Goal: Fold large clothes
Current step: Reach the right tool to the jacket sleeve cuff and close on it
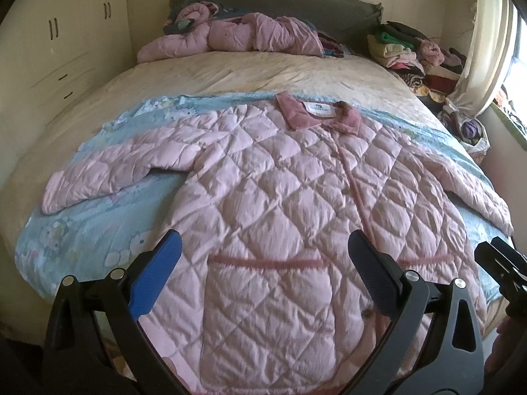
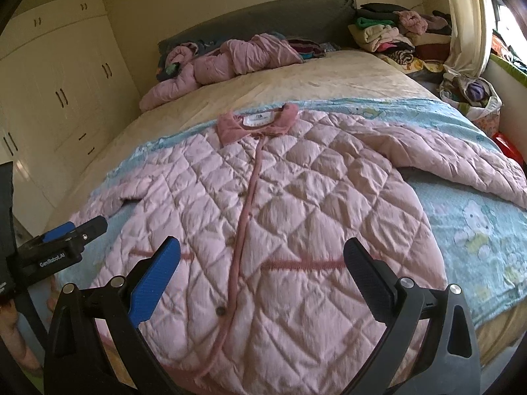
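- Container first: you have one white bag [image 2: 474,97] on the floor off the bed's right side, stuffed with cloth, a purple piece on top; the rest of its contents cannot be made out.
- Your left gripper [image 1: 263,270] hangs over the jacket's lower front, jaws spread wide, nothing between them. Whether the fingers brush the fabric cannot be told.
- Your right gripper [image 2: 262,271] is just as wide open and empty, over the hem near the button placket.
- From the right wrist view, the left tool shows at the lower left, off the bed's edge.
- The pink quilted jacket [image 1: 280,191] lies flat, front up and buttoned, collar toward the headboard, both sleeves spread outward, on a light blue cartoon blanket [image 2: 474,223] across the foot of the bed [image 1: 230,72].
- Count: one jacket laid out; one more crumpled pink padded garment [image 1: 243,36] by the grey headboard [image 1: 329,6].
- Two patch pockets on the jacket; two buttons clearly seen on the placket.
- One pile of folded clothes [image 2: 388,38] sits at the far right corner beside a curtain [image 1: 484,52].
- One cream wardrobe [image 2: 56,75] stands left of the bed.
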Demonstrator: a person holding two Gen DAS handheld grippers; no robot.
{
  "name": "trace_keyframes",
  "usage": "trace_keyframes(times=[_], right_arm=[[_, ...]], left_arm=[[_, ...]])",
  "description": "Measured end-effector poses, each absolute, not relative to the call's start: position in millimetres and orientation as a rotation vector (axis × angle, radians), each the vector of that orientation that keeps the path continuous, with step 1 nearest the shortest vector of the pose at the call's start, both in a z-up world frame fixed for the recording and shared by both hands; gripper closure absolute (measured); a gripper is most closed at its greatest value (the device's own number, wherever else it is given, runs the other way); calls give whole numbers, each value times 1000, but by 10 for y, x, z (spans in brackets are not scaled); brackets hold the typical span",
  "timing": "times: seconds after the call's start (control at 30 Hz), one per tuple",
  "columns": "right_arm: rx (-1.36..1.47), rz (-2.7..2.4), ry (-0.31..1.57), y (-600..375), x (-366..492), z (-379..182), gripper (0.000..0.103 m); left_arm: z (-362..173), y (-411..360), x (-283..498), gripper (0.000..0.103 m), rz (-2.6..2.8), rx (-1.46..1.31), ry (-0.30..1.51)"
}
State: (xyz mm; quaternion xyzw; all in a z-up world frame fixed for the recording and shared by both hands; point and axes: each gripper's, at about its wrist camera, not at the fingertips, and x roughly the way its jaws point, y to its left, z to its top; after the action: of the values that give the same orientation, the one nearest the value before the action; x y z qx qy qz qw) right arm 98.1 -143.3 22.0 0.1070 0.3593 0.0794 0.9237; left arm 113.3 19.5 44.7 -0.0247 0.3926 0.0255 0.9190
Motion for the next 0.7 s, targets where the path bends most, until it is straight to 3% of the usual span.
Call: trace_keyframes(times=[0.7], right_arm=[[389, 70, 658, -2125, 1981, 658, 4]], left_arm=[[1119, 82, 2304, 8, 68, -73, 738]])
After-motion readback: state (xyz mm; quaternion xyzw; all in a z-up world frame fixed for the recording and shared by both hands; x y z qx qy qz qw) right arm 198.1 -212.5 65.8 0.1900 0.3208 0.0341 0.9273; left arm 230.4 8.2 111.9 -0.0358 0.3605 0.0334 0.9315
